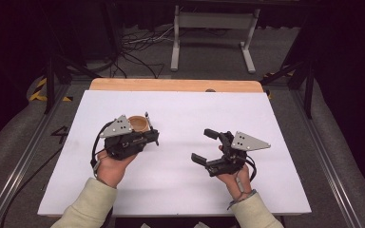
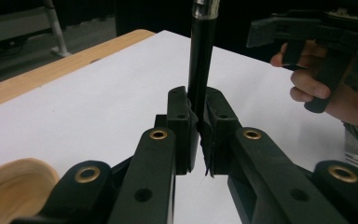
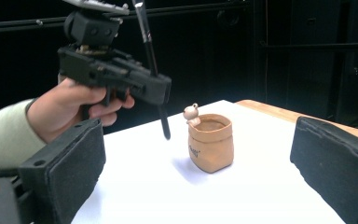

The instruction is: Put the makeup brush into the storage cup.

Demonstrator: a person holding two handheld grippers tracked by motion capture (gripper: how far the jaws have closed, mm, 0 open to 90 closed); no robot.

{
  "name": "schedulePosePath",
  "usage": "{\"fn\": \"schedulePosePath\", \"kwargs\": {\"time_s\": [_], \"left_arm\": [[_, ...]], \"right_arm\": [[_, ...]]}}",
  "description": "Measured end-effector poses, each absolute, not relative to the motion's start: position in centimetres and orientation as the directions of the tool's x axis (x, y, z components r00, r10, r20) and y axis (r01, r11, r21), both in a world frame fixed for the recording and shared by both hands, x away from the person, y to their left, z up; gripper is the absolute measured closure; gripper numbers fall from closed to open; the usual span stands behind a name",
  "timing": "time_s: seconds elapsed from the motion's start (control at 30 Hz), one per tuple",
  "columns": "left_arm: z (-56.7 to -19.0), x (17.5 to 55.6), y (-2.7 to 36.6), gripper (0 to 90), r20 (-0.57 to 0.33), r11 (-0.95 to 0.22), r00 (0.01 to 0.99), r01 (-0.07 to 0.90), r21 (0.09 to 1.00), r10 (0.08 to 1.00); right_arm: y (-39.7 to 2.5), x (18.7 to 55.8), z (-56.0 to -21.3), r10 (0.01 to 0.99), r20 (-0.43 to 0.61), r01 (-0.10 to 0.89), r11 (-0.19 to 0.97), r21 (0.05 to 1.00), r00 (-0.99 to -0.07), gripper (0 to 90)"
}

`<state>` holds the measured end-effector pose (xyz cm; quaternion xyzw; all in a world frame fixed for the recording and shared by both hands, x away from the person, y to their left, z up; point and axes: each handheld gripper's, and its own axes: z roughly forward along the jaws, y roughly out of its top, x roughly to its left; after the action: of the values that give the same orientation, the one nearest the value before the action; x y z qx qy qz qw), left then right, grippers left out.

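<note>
A black pen [image 3: 150, 51] is pinched upright in the left tongs [image 2: 196, 122], beside the tan pot [image 3: 210, 142] on the worktop [image 1: 180, 190]. Right tongs [image 1: 203, 145] are held spread. A slip could be caused by the narrow pinch.

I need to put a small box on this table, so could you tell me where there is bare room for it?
The white sheet is mostly bare: the far strip below the wooden edge, the right side beyond the right gripper, and the middle between the two grippers. It is crowded only at left centre, where the left gripper holds a black pen beside the tan pot.
</note>
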<state>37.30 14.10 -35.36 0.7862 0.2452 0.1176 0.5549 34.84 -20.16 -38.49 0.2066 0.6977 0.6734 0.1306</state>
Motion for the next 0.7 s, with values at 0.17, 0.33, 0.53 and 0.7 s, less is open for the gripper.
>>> {"fn": "schedulePosePath", "kwargs": {"time_s": [0.17, 0.33, 0.53, 0.7], "left_arm": [[-35.0, 38.2, 14.8, 83.1, -0.096, -0.255, 0.827, 0.279, 0.926, 0.554], [-34.9, 38.9, 15.2, 83.1, -0.082, -0.256, 0.804, 0.281, 0.925, 0.588], [-34.9, 39.7, 15.6, 83.1, -0.084, -0.239, 0.777, 0.292, 0.926, 0.624], [-34.9, 40.2, 16.0, 83.1, -0.086, -0.230, 0.760, 0.300, 0.926, 0.645]], "right_arm": [[-20.8, 35.1, -38.8, 0.478, 0.101, 0.121, 0.011, 0.993, -0.872, 1.8], [-21.6, 35.3, -38.8, 0.509, 0.099, 0.128, 0.022, 0.992, -0.855, 0.2], [-22.6, 35.5, -38.9, 0.548, 0.092, 0.134, 0.038, 0.990, -0.831, 0.0], [-23.2, 35.7, -38.9, 0.588, 0.085, 0.157, 0.072, 0.985, -0.804, 0.0]]}}
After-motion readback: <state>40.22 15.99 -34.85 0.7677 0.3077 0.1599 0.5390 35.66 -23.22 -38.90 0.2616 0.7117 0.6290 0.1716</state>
